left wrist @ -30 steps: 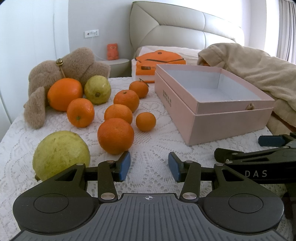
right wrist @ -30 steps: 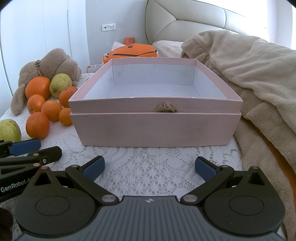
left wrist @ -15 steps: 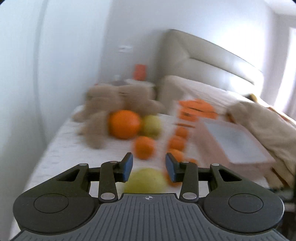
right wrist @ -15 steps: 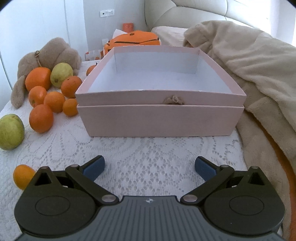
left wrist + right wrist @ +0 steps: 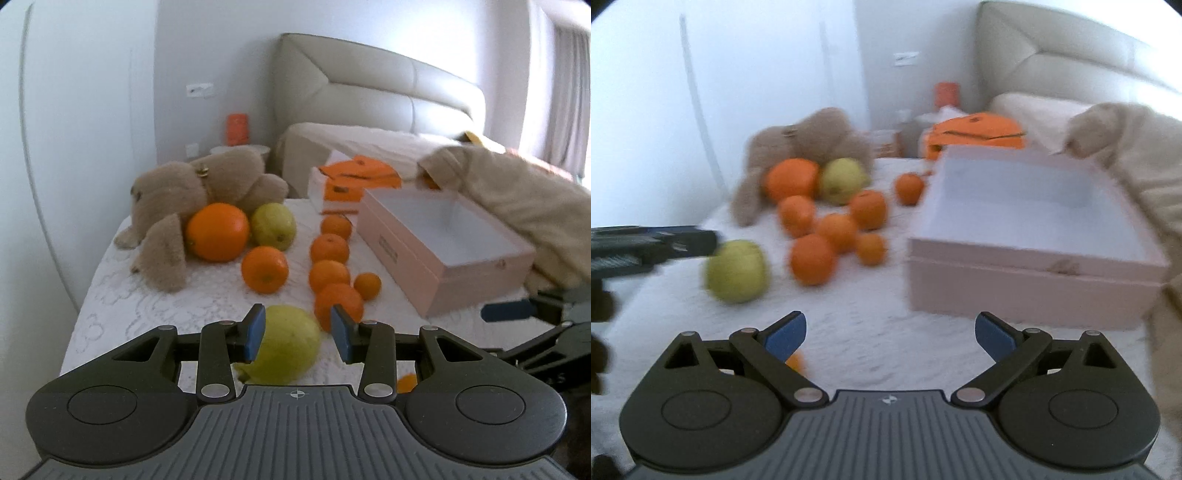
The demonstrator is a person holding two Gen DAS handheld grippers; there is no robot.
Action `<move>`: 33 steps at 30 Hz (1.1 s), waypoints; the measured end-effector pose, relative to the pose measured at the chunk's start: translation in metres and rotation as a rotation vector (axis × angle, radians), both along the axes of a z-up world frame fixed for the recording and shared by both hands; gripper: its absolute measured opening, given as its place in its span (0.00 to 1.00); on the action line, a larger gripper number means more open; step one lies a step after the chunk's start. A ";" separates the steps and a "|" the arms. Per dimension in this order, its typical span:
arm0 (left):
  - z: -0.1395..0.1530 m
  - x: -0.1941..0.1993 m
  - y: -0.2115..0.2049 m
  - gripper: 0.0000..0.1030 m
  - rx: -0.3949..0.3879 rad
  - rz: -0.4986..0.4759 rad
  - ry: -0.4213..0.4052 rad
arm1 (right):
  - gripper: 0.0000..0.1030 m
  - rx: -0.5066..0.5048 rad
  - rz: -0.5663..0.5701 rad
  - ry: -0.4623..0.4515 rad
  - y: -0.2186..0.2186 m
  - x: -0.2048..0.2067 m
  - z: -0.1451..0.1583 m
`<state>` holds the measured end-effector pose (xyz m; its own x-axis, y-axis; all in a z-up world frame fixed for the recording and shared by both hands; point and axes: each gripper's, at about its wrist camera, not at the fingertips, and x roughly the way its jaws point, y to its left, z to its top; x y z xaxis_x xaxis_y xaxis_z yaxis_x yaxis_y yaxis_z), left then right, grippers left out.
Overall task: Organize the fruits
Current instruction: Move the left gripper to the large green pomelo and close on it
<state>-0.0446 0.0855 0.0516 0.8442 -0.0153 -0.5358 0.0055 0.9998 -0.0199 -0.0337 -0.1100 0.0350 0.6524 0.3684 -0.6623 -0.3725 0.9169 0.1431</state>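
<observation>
Both cams sit on my grippers, looking fwd & down along the fingers at the bed. Left cam: from the bed's near-left, close over the near green fruit (image 5: 284, 343), facing the headboard (image 5: 376, 92); pink box (image 5: 443, 254) off to the right. Right cam: further right, blurred, box (image 5: 1027, 240) close at right-centre. Shared: fruit cluster, plush toy (image 5: 192, 199), box, orange bag (image 5: 975, 133), headboard. Each cam also catches the other gripper at its frame edge.

fruits (image 5: 328, 275) on bed (image 5: 125, 295), plush toy (image 5: 192, 199) behind them; open box (image 5: 443, 251) right of fruits
</observation>
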 end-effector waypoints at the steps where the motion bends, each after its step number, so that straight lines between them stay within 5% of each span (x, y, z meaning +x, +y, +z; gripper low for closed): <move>1: -0.002 0.000 -0.003 0.42 0.018 -0.001 0.002 | 0.95 0.006 0.026 0.008 0.003 0.000 0.000; 7: -0.008 0.001 0.013 0.43 -0.041 0.063 0.040 | 0.95 -0.033 0.124 0.017 0.026 -0.007 -0.008; 13: -0.015 -0.004 0.061 0.42 -0.320 0.194 0.086 | 0.96 -0.014 0.113 -0.016 0.023 -0.001 -0.014; 17: -0.023 -0.002 0.073 0.42 -0.486 0.176 0.121 | 0.96 -0.010 0.081 -0.052 0.015 0.001 -0.014; 30: -0.004 0.034 0.021 0.56 -0.231 0.130 0.054 | 0.97 0.088 0.044 0.012 0.000 0.009 -0.019; 33: -0.004 0.043 0.014 0.66 -0.182 0.120 0.061 | 0.97 0.098 0.040 0.021 -0.001 0.010 -0.020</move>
<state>-0.0019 0.0995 0.0472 0.8116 -0.0173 -0.5839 -0.1204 0.9731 -0.1962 -0.0242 -0.1109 0.0154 0.6224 0.4574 -0.6352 -0.4044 0.8827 0.2393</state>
